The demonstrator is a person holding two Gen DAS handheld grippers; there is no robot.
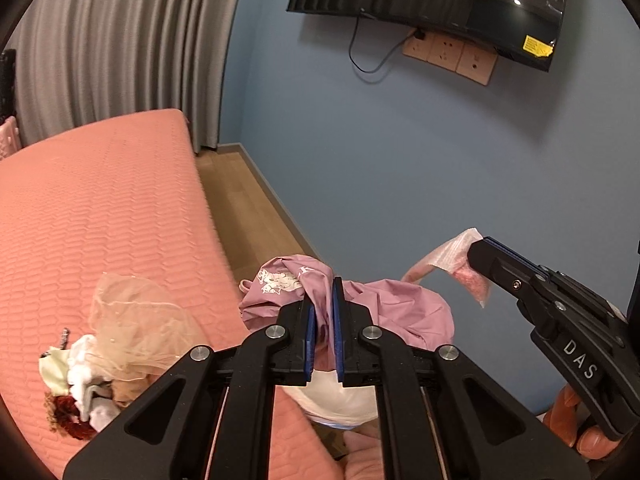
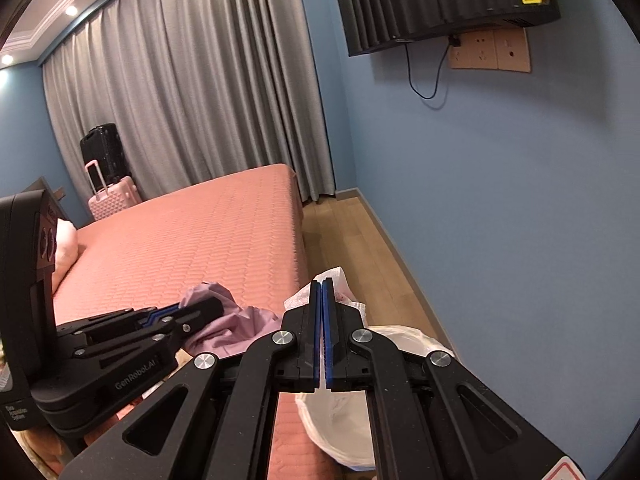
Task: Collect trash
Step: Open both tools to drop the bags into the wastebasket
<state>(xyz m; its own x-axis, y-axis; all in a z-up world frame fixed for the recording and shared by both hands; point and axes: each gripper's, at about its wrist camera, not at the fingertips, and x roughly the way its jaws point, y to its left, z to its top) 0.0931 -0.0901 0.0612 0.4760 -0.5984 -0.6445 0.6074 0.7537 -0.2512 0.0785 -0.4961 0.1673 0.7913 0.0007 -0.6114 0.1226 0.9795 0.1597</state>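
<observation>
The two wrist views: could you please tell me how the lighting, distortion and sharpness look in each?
Left wrist view: strong fisheye bending of the curtain and wall-mounted TV, whose screen mirrors ceiling lights; the pink cloth between the left gripper's fingers is sharp. Right wrist view: ceiling spotlights glare at upper left, dark rim vignetting, the bed evenly lit, no obvious motion blur.

Pink cloth (crumpled) in left gripper

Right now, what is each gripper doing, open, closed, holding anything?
Left gripper: closed on the pink cloth.
Right gripper: closed on the clear plastic wrapper.
</observation>
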